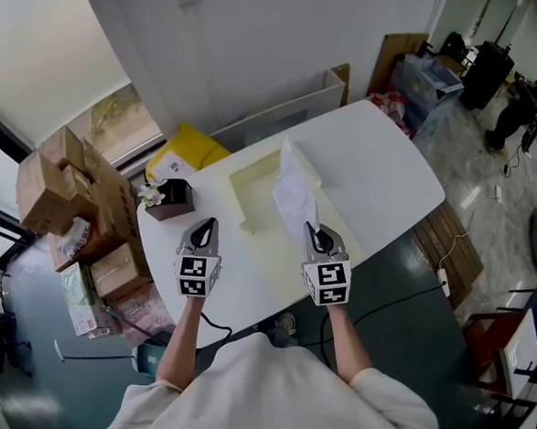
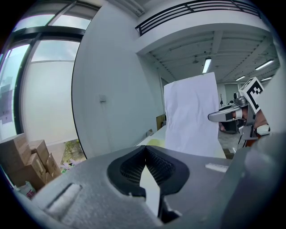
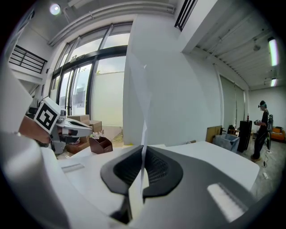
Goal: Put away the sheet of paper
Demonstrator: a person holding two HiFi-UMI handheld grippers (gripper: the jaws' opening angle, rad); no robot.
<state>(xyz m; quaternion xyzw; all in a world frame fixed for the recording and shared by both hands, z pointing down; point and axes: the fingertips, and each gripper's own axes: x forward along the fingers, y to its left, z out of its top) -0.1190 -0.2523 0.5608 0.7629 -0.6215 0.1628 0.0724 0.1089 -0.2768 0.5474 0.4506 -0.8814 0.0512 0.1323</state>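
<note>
One sheet of paper, one left gripper and one right gripper are being shown. One tray and one brown box are being carried by one worktop.

White sheet of paper, upright and slightly bowed, lower edge pinched between the closed jaws of the right gripper, raised over a cream tray (edge-on in the right gripper view)

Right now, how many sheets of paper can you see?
1. The sheet of paper is upright, pinched at its bottom by the right claw, over the white table near the cream tray. More could lie unseen among the boxes beyond the table.
</note>
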